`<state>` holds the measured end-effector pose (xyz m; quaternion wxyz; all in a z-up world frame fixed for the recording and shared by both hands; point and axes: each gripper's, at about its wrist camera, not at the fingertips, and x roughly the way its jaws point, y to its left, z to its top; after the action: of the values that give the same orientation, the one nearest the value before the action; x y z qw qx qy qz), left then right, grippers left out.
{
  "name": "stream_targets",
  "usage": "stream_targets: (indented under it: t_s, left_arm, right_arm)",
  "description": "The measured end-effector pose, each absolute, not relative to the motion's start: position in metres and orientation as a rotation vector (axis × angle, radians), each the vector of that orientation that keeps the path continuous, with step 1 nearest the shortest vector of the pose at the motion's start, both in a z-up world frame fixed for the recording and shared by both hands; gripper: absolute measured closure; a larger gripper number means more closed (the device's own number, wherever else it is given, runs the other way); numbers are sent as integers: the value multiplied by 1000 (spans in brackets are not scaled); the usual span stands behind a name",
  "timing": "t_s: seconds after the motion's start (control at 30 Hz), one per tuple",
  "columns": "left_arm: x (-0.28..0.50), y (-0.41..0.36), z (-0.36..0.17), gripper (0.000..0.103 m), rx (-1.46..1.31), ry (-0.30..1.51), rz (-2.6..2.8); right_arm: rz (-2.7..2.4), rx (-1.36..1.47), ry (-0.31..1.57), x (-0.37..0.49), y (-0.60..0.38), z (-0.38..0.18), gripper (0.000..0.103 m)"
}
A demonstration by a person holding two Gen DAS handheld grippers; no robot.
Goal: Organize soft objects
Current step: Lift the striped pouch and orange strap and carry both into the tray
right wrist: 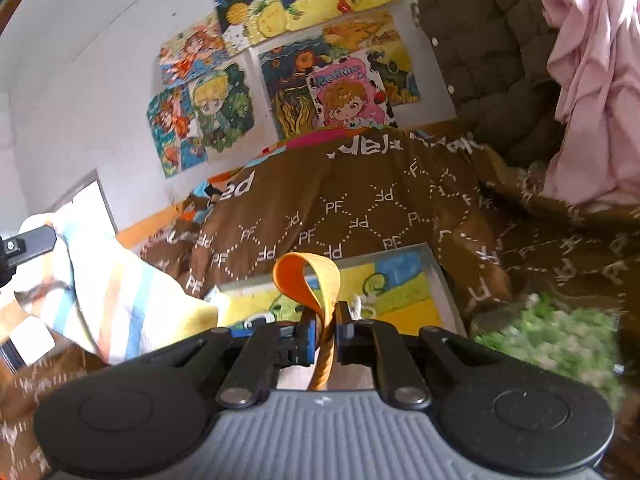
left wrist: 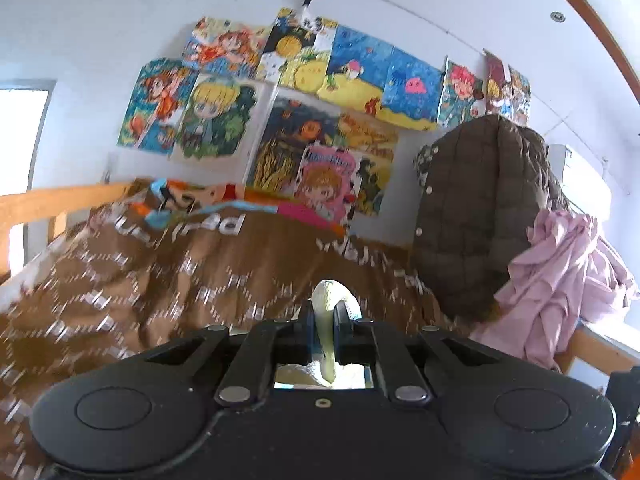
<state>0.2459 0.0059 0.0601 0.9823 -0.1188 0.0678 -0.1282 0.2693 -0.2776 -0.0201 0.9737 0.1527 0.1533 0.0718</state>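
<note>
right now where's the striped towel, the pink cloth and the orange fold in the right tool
striped towel (right wrist: 120,300): right wrist view, on its hanging striped middle
pink cloth (left wrist: 560,280): left wrist view, on its crumpled middle
orange fold (right wrist: 306,280): right wrist view, on the loop above the right tool (right wrist: 322,316)

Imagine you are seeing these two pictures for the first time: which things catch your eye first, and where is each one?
The wall of bright cartoon drawings above the bed stands out first. Below it spreads a brown quilt printed with white letters, with a pink cloth draped at the right beside a dark quilted jacket. Close up, the right tool pinches an orange fabric edge, and the left tool a pale one.
</note>
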Motion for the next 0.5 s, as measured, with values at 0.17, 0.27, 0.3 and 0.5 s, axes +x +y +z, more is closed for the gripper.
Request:
stream_targets:
  t_s: [0.17, 0.27, 0.3, 0.5]
  left_arm:
    - [299, -23, 63, 94, -251, 124, -268]
    - [332, -43, 53, 94, -264, 150, -276]
    - [343, -50, 48, 94, -273, 165, -279]
    - [392, -83, 13, 94, -290, 258, -291]
  right_arm:
    - [118, 346, 326, 311, -289, -23, 93]
    - [87, 342, 360, 334, -296, -29, 93]
    - [78, 352, 373, 339, -299, -31, 93]
    - [40, 443, 483, 367, -325, -52, 93]
